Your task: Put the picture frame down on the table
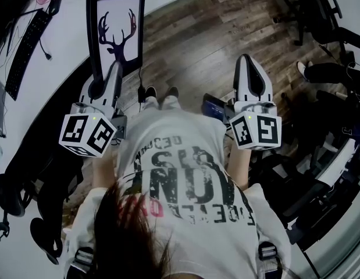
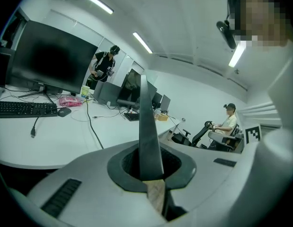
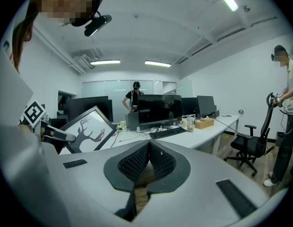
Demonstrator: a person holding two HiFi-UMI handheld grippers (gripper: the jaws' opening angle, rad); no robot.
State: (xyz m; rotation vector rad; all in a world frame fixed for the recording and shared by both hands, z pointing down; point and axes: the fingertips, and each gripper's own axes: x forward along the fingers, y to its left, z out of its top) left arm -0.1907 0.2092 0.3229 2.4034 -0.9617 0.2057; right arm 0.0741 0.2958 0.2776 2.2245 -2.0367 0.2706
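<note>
The picture frame (image 1: 116, 34), black-edged with a dark deer silhouette on white, is held upright at the near edge of the white table (image 1: 63, 57). My left gripper (image 1: 111, 71) is shut on its lower edge. In the left gripper view the frame (image 2: 147, 122) runs edge-on up from between the jaws of the left gripper (image 2: 152, 169). In the right gripper view the frame (image 3: 87, 129) shows tilted at the left. My right gripper (image 1: 248, 60) is held over the wood floor; the jaws of the right gripper (image 3: 148, 150) are shut with nothing between them.
On the table lie a keyboard (image 1: 25, 45), a mouse (image 1: 53, 4) and cables, with a large monitor (image 2: 47, 60) behind. Office chairs (image 1: 319, 10) stand at the right and a black chair base (image 1: 17, 196) at the lower left. Other people stand and sit farther off.
</note>
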